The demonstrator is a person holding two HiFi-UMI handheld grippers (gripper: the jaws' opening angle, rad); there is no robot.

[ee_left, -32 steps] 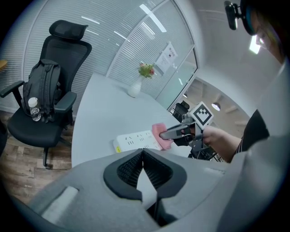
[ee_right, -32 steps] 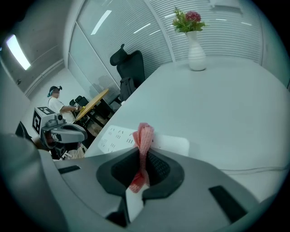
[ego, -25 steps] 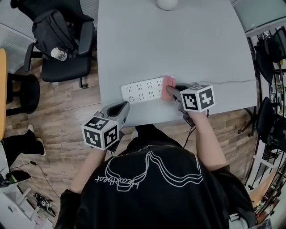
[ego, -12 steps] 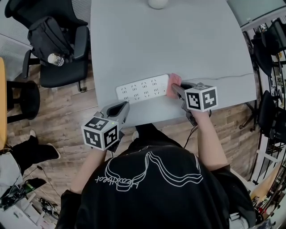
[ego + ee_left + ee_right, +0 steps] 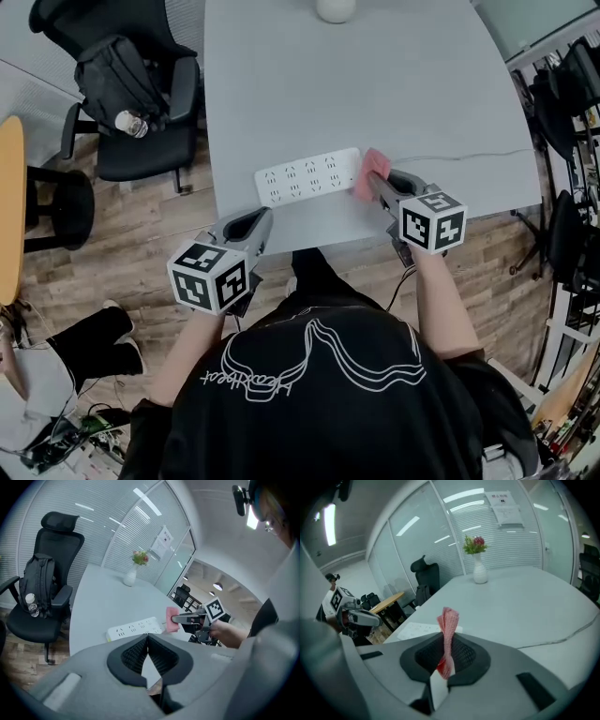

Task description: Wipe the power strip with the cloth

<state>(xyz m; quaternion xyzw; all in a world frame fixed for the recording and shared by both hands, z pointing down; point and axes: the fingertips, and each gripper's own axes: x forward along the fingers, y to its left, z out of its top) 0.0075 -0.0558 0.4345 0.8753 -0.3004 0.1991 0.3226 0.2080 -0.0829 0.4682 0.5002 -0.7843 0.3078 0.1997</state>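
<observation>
Your right claw pinches the cloth at the right end of the power strip while your left claw, pressed together, hangs well clear of it, so a wipe may shove the unbraced strip sideways.

Vase ~half off-frame, top edge

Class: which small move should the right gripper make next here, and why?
Probably sweep the right gripper leftward along the white power strip: its jaws pinch the pink cloth, which sits at the strip's right end, and the sockets lie uncovered to its left.
</observation>
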